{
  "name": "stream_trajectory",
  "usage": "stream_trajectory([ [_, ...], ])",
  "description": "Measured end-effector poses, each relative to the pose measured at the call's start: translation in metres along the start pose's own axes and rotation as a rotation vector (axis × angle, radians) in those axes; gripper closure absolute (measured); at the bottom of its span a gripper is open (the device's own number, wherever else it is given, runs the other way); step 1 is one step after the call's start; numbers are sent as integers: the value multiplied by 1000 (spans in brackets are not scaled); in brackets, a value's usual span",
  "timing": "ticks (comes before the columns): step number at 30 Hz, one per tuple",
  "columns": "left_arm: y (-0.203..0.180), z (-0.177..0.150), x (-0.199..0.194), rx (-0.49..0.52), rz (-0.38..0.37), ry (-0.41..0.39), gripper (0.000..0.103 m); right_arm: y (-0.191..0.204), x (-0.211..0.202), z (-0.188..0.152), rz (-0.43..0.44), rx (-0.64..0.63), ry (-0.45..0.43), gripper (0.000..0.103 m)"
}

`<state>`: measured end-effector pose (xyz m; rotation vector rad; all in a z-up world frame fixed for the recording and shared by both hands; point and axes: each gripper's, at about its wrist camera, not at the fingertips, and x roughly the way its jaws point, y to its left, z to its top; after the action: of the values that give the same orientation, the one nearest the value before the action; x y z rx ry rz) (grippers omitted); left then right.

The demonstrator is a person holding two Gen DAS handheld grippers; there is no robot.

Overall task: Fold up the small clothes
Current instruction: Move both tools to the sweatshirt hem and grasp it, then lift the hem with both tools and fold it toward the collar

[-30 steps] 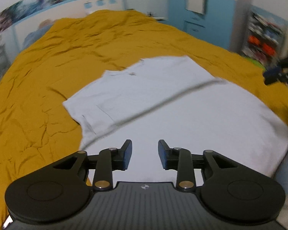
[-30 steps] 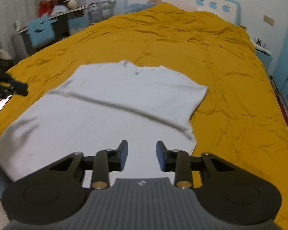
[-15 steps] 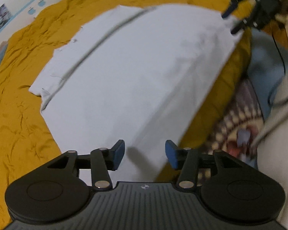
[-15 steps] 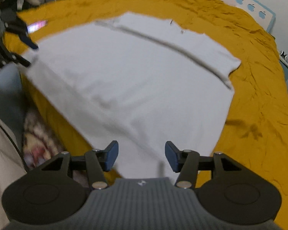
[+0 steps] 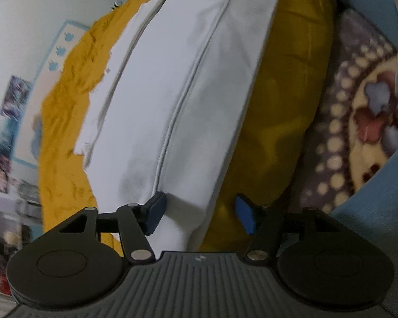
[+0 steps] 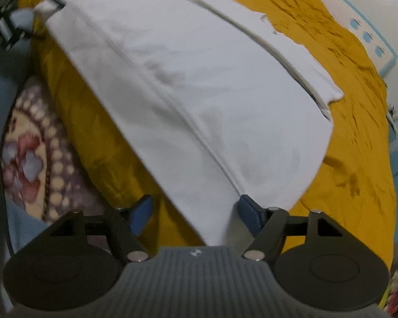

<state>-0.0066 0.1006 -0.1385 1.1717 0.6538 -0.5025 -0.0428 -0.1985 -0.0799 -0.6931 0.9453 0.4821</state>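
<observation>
A white T-shirt (image 5: 177,84) lies spread flat on the mustard-yellow bedspread (image 5: 286,106), its hem hanging over the near edge of the bed. My left gripper (image 5: 199,214) is open wide, with the shirt's bottom left hem corner between its jaws. In the right wrist view the same shirt (image 6: 193,84) fills the middle. My right gripper (image 6: 196,214) is open wide, with the bottom right hem corner between its jaws. The sleeves and collar lie at the far end.
A patterned purple and cream rug (image 5: 358,122) covers the floor beside the bed; it also shows in the right wrist view (image 6: 31,148). The bedspread (image 6: 345,106) extends far beyond the shirt toward a white and blue headboard (image 6: 371,42).
Both grippers have dropped from above the shirt to the bed's near edge and opened wider. Each now straddles a hem corner.
</observation>
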Motion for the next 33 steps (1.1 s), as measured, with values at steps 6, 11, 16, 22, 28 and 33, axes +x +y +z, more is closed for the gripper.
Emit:
stream_trajectory([
  [6, 9, -5, -6, -68, -6, -35, 73, 8, 5, -1, -50, -94, 23, 49],
  [11, 32, 0, -25, -162, -31, -58, 96, 1, -9, 3, -15, -78, 18, 89],
  [16, 65, 5, -47, -272, -14, -108, 97, -9, -33, 10, -27, -30, -30, 103],
  [22, 103, 19, -68, -352, 42, -165, 97, -27, -73, 28, -97, 21, -113, 103],
  [28, 142, 39, -72, -383, 133, -215, 97, -60, -113, 58, -205, 81, -228, 103],
  [33, 187, 59, -62, -412, 233, -255, 97, -96, -133, 98, -321, 99, -320, 103],
])
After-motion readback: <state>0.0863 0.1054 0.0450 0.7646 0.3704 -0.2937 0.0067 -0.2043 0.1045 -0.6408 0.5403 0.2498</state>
